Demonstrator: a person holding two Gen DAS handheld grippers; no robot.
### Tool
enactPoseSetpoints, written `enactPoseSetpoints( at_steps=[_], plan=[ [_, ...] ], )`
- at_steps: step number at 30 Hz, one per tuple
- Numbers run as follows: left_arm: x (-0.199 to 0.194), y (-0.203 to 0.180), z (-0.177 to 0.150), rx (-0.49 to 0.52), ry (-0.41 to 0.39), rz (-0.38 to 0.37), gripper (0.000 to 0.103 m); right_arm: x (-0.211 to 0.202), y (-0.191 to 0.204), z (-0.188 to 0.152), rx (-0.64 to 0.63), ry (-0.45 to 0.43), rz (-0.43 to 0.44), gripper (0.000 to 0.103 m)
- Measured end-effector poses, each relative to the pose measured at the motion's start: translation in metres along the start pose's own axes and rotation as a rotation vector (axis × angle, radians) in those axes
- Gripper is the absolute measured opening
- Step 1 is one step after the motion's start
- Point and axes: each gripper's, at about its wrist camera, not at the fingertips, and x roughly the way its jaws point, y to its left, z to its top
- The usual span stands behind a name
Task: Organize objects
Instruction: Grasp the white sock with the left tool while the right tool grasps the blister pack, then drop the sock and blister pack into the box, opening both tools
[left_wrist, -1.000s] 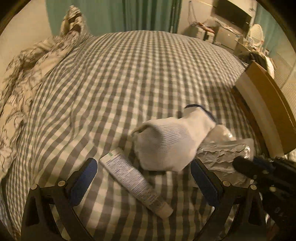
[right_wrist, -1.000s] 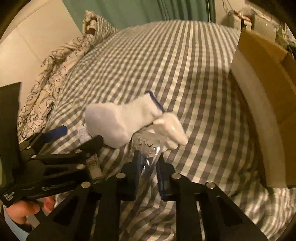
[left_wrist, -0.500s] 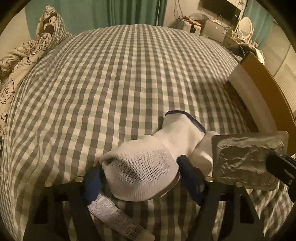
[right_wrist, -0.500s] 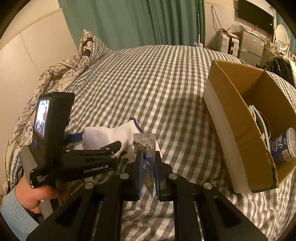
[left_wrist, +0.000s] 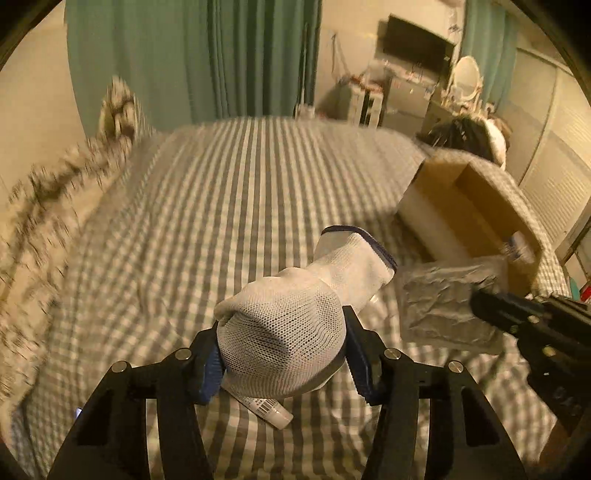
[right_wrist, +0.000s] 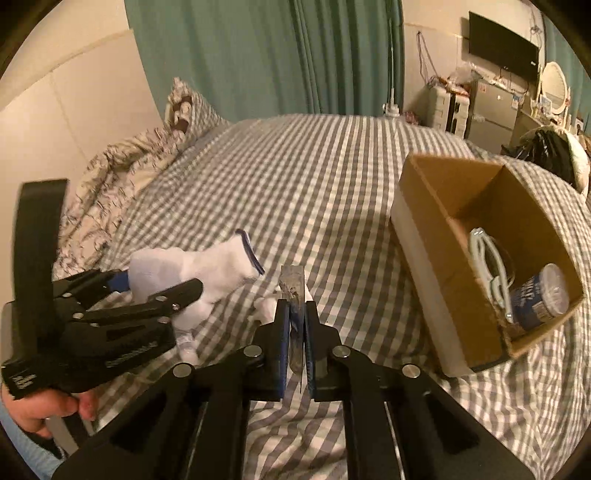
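My left gripper (left_wrist: 282, 354) is shut on a white mesh sock with a dark blue cuff (left_wrist: 295, 321) and holds it above the checked bed; it also shows in the right wrist view (right_wrist: 207, 273). My right gripper (right_wrist: 296, 325) is shut on a flat crinkled silver packet (right_wrist: 293, 291), seen edge-on; the left wrist view shows the packet's face (left_wrist: 447, 306). A white tube (left_wrist: 266, 408) lies on the bed under the sock. An open cardboard box (right_wrist: 436, 192) stands on the bed to the right.
The box holds a blue-labelled can (right_wrist: 543, 302) and a pale looped cord (right_wrist: 487, 262). A rumpled patterned quilt and pillow (right_wrist: 125, 166) lie at the bed's left. A dark bag (right_wrist: 550, 151) sits beyond the box. Green curtains hang behind the bed.
My left gripper closed on the sock and lifted it off the bed, away from the tube. My right gripper rose with the packet, bringing the open box into view.
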Motion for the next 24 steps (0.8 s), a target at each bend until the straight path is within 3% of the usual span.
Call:
enactPoseSetpoints(
  at_steps=[8, 14, 19, 24],
  plan=[
    [-0.078, -0.048, 0.034, 0.086, -0.173, -0.014, 0.057, -0.095, -0.008, 0.020, -0.002, -0.172, -0.059, 0.007],
    [-0.115, -0.095, 0.061, 0.134, -0.265, -0.054, 0.057, -0.157, -0.043, 0.035, 0.018, -0.268, -0.129, 0.007],
    [-0.115, -0.134, 0.080, 0.171, -0.288, -0.092, 0.057, -0.183, -0.072, 0.046, 0.036, -0.315, -0.173, 0.007],
    [-0.092, -0.168, 0.089, 0.198, -0.256, -0.122, 0.057, -0.179, -0.103, 0.055, 0.062, -0.319, -0.195, 0.007]
  ],
)
